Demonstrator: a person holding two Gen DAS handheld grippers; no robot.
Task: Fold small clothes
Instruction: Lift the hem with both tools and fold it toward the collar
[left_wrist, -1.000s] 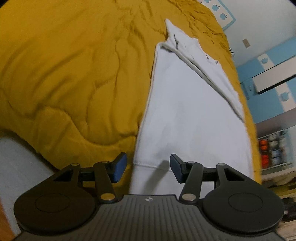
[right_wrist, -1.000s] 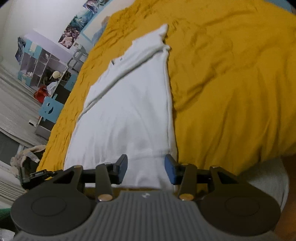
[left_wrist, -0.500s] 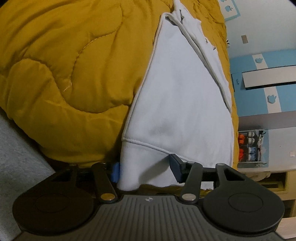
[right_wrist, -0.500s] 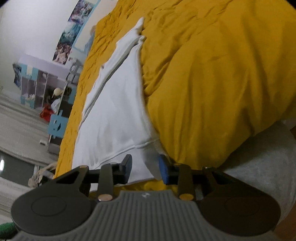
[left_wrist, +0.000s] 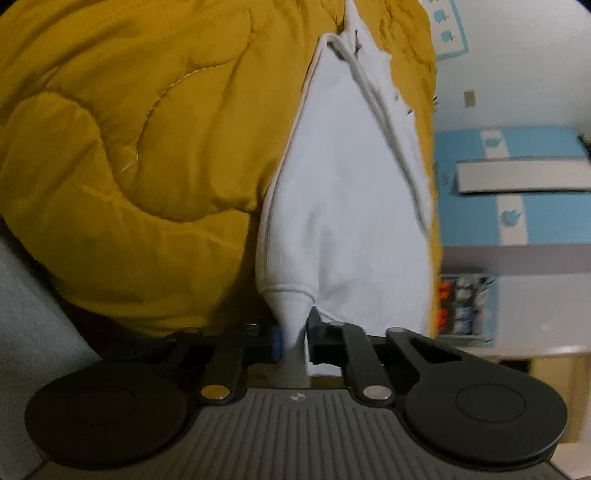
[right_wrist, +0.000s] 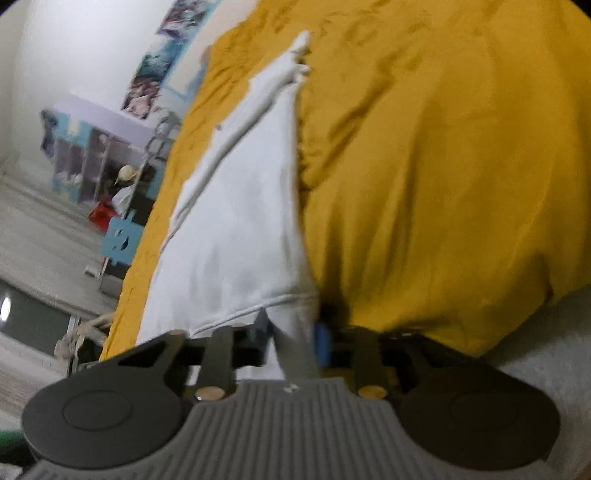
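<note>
A white garment (left_wrist: 343, 192) lies lengthwise on a yellow quilt (left_wrist: 140, 140), its sides folded in and its hem toward me. My left gripper (left_wrist: 293, 334) is shut on the hem's left corner, which bunches into a point between the fingers. In the right wrist view the same white garment (right_wrist: 240, 221) stretches away over the yellow quilt (right_wrist: 443, 166). My right gripper (right_wrist: 291, 339) is shut on the hem's right corner. Both corners are lifted slightly off the quilt's near edge.
The quilt's near edge drops to a grey mattress side (left_wrist: 33, 302). A blue and white wall with a shelf (left_wrist: 517, 177) stands to the right of the bed. Cubby shelves (right_wrist: 85, 162) and a blue chair (right_wrist: 122, 240) stand on the floor to the left.
Both grippers came down to the hem at the quilt's near edge and closed on its two corners. The hem now bunches between the fingers and lifts.
</note>
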